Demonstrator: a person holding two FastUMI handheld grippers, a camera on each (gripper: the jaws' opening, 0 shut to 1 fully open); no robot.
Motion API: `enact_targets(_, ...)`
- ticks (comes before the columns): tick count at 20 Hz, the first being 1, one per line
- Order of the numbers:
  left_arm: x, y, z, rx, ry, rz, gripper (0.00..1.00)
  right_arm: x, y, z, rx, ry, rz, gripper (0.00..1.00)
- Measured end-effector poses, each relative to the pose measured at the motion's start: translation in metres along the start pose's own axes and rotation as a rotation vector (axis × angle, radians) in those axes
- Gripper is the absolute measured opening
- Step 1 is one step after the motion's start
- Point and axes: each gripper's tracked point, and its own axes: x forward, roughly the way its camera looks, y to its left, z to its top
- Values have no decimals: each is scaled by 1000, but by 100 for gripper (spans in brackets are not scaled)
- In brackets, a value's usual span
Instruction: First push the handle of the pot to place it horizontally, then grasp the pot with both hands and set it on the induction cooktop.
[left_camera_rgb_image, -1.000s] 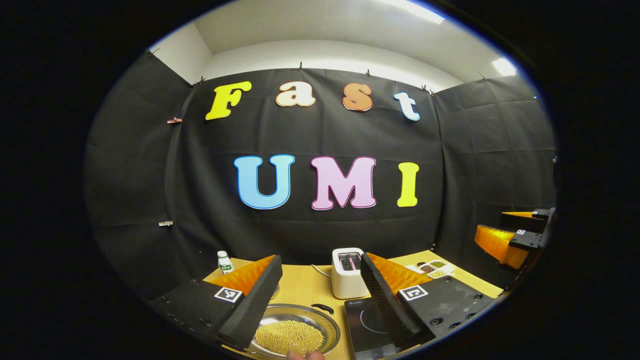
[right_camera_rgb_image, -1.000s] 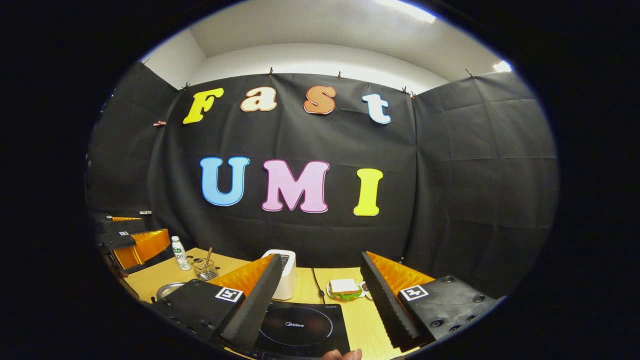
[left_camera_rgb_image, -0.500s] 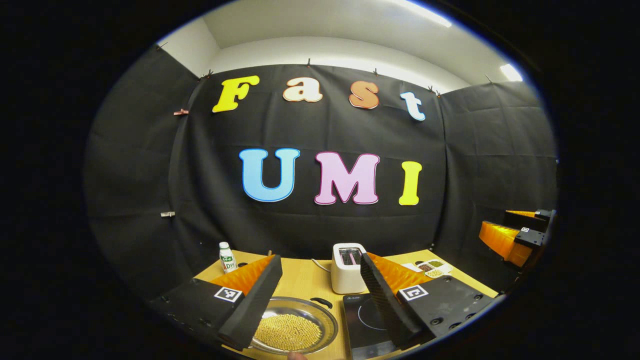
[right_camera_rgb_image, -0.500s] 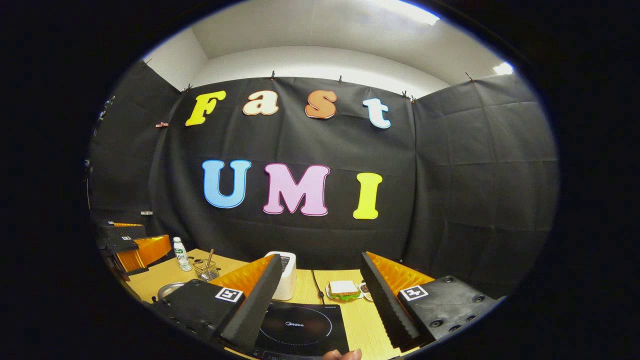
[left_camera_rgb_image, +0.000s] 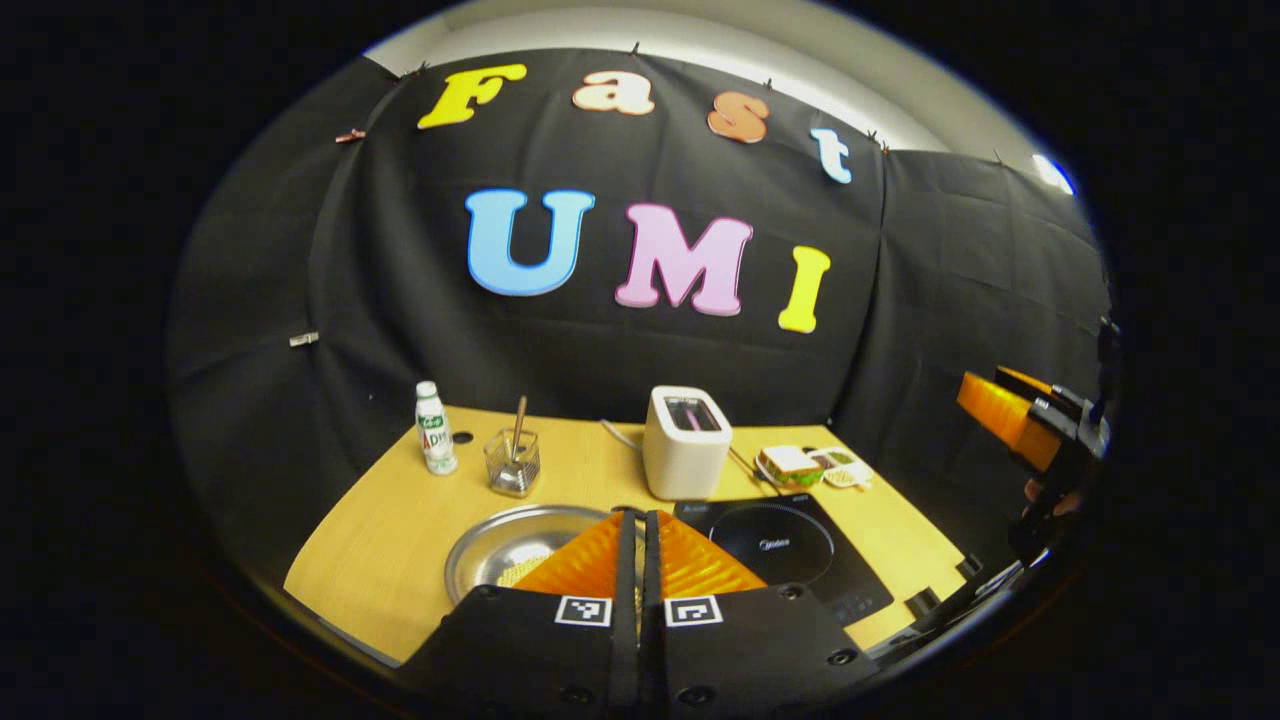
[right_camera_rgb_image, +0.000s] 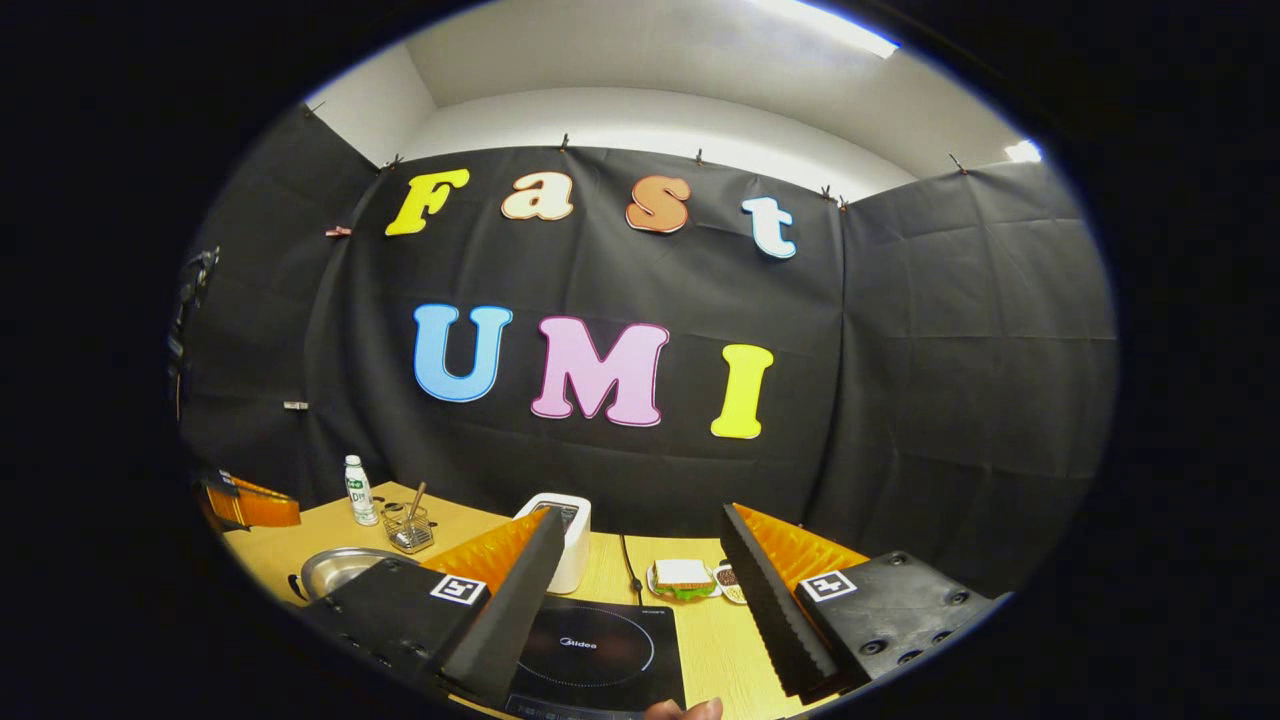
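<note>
Two grippers are above a wooden surface (left_camera_rgb_image: 400, 560) in the booth. In the left gripper view, the left gripper (left_camera_rgb_image: 641, 520) sits at the bottom centre with its two fingers pressed flat together, nothing between them. Just behind and to the left of its tips lies the pot (left_camera_rgb_image: 500, 545), a shallow metal pan with pale yellow grains in it; its handle cannot be made out. Right of the fingers, the induction cooktop (left_camera_rgb_image: 790, 545) lies flat on the surface, just beside the pot. Behind them stand a white toaster (left_camera_rgb_image: 685, 455), a wire holder (left_camera_rgb_image: 512, 462) with a utensil in it, and a small bottle (left_camera_rgb_image: 433, 428) at centre left. A plated sandwich (left_camera_rgb_image: 790, 465) lies right of the toaster. The right gripper (left_camera_rgb_image: 1020, 420) hangs at the right edge of that frame, above the surface.

In the right gripper view, the right gripper (right_camera_rgb_image: 640, 560) holds its fingers wide apart, empty, with the induction cooktop (right_camera_rgb_image: 600, 650) showing between them. The pot (right_camera_rgb_image: 335, 570) is at lower left, apart from the cooktop. A fingertip (right_camera_rgb_image: 685, 710) shows at the bottom edge.
</note>
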Motion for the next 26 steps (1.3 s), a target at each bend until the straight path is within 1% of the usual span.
enact_targets(2,-2,17,-30,40,99,2,5,0,0,-4,-2,11,1,98)
enact_targets(3,-3,22,-45,48,146,-11,5,1,0,-6,-2,14,2,98)
enact_targets(7,-12,31,-102,21,369,-116,5,3,2,-13,-11,27,3,98)
enact_targets(12,-31,54,-153,18,595,-192,5,-1,1,-17,-29,32,-5,98)
enact_targets(16,-29,79,-188,4,746,-211,5,-5,2,-19,-35,38,-8,98)
enact_targets(19,-20,93,-203,-11,799,-211,5,-8,-1,-20,-50,39,-15,98)
enact_targets(22,-8,91,-207,-43,805,-224,5,-12,-5,-23,-63,46,-27,98)
enact_targets(24,0,94,-212,-38,812,-217,5,-14,-7,-25,-65,51,-30,98)
enact_targets(26,7,100,-219,-15,831,-193,5,-16,-6,-25,-72,51,-31,98)
